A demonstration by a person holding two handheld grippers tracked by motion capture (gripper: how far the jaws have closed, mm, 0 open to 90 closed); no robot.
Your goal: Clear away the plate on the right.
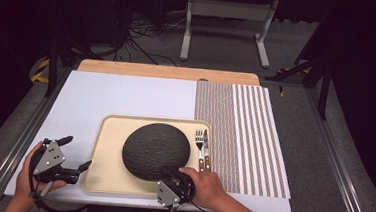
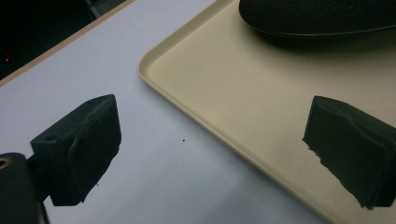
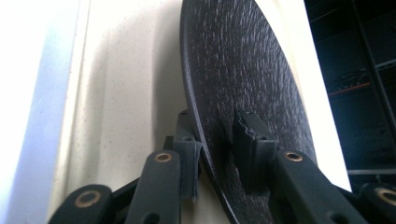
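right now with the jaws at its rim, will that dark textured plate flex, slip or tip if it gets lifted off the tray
The dark textured plate looks rigid: its thin rim stays straight between the right gripper jaws, so flexing seems unlikely. Its rough, pitted surface should resist slipping. Gripped only at the near edge, it will probably sag or tilt toward the far side as it leaves the beige tray, and may chip if dropped.

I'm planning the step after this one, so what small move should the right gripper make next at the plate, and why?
Probably draw the right gripper straight back off the dark plate. Its jaws straddle the plate's near rim with slight gaps showing, and the plate appears to rest flat on the beige tray beside the fork and knife, so it looks already placed.
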